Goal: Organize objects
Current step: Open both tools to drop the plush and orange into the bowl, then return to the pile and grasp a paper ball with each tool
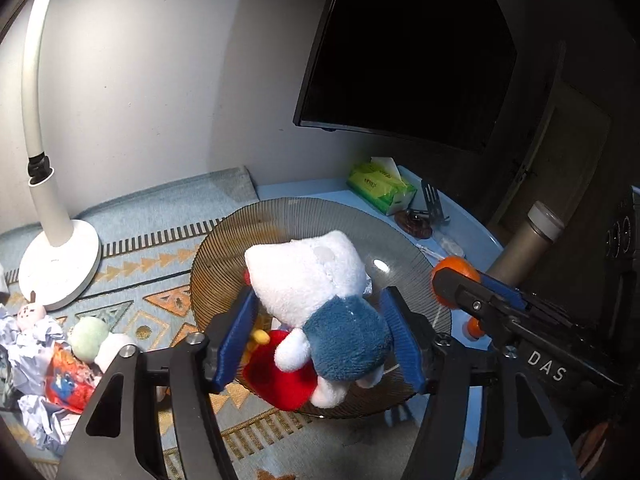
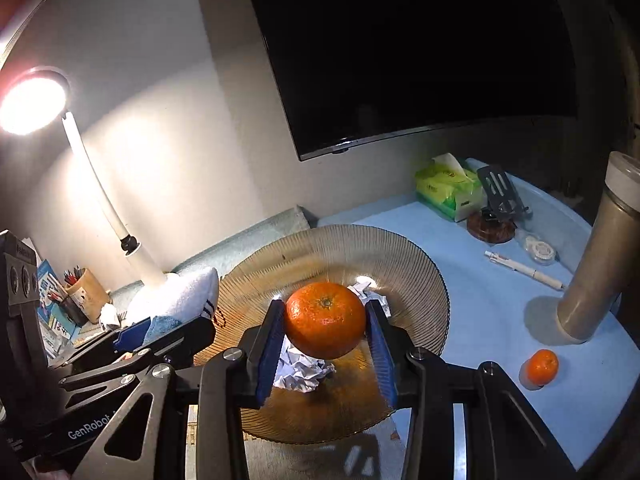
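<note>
While the right gripper (image 2: 326, 330) clamps an orange (image 2: 325, 319) between its blue pads, the fruit hangs above a ribbed amber glass plate (image 2: 400, 256), with a crumpled paper ball (image 2: 302, 372) lying on the plate beneath it. Over that same plate the left gripper (image 1: 320, 340) stands with its jaws spread around a plush toy (image 1: 316, 280), white with a blue body and a red part; whether the pads press the plush cannot be told, since a gap shows on at least 1 side.

Beneath the plate lies a blue table (image 2: 480, 280), partly covered by a patterned mat (image 1: 152, 264). A 2nd orange (image 2: 541, 367) sits on the table near a tall beige flask (image 2: 596, 280), with a white pen (image 2: 524, 270) beside it. Farther back are a green tissue pack (image 2: 446, 188), a metal phone stand (image 2: 500, 188) and a small round lidded container (image 2: 540, 252). A white desk lamp (image 1: 56, 264) stands at the left, lit, by a pencil cup (image 2: 86, 292). More crumpled paper (image 1: 28, 344), a snack packet (image 1: 68, 380) and small plush figures (image 1: 88, 340) crowd the left edge. A dark screen (image 2: 420, 48) hangs on the pale wall (image 1: 140, 80).

Far right corners fall into darkness, and the plush's face is turned away.
</note>
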